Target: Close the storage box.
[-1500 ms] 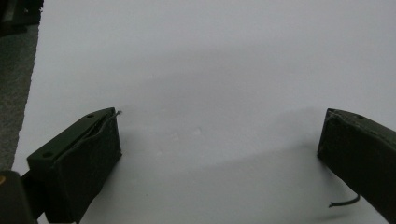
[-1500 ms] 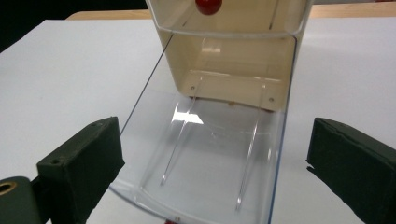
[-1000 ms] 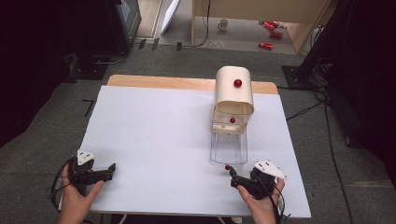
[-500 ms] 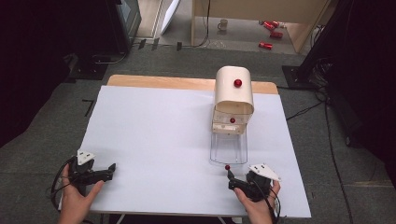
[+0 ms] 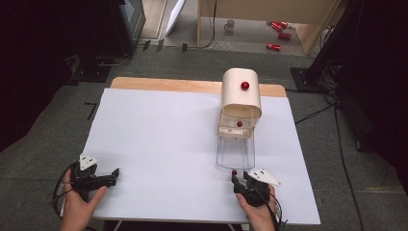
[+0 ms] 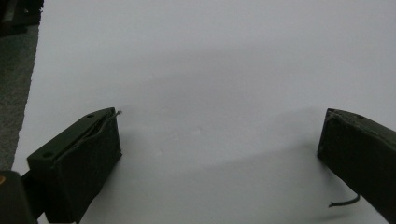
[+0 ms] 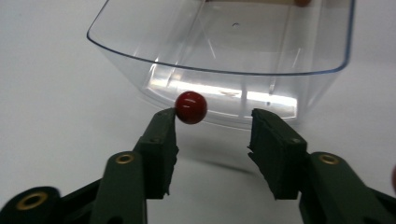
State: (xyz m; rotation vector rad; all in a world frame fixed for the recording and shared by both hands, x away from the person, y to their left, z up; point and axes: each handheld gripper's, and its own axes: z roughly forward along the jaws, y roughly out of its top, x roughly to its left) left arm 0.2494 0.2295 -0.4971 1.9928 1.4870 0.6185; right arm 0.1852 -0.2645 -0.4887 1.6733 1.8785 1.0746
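- Since the earlier frames, your right gripper (image 5: 235,179) has sunk a little toward the near edge of the table (image 5: 159,144), and its jaws have just been closing in; your left gripper (image 5: 114,172) has kept its place.
- High view: the clear drawer (image 5: 235,153) stands pulled out of the cream cabinet (image 5: 240,98) toward you. Its red knob (image 5: 234,172) sits just in front of your right gripper's tips. Your left gripper rests at the near left of the white table, well apart from the cabinet.
- Left gripper view: the left gripper (image 6: 219,154) has its jaws spread wide, with bare white table (image 6: 210,70) between them.
- Right gripper view: the red knob (image 7: 191,107) on the front wall of the clear drawer (image 7: 224,60) touches the tip of the jaw on this view's left. The other jaw stands apart from it, so the right gripper (image 7: 212,126) is partly closed but not clamped on the knob.
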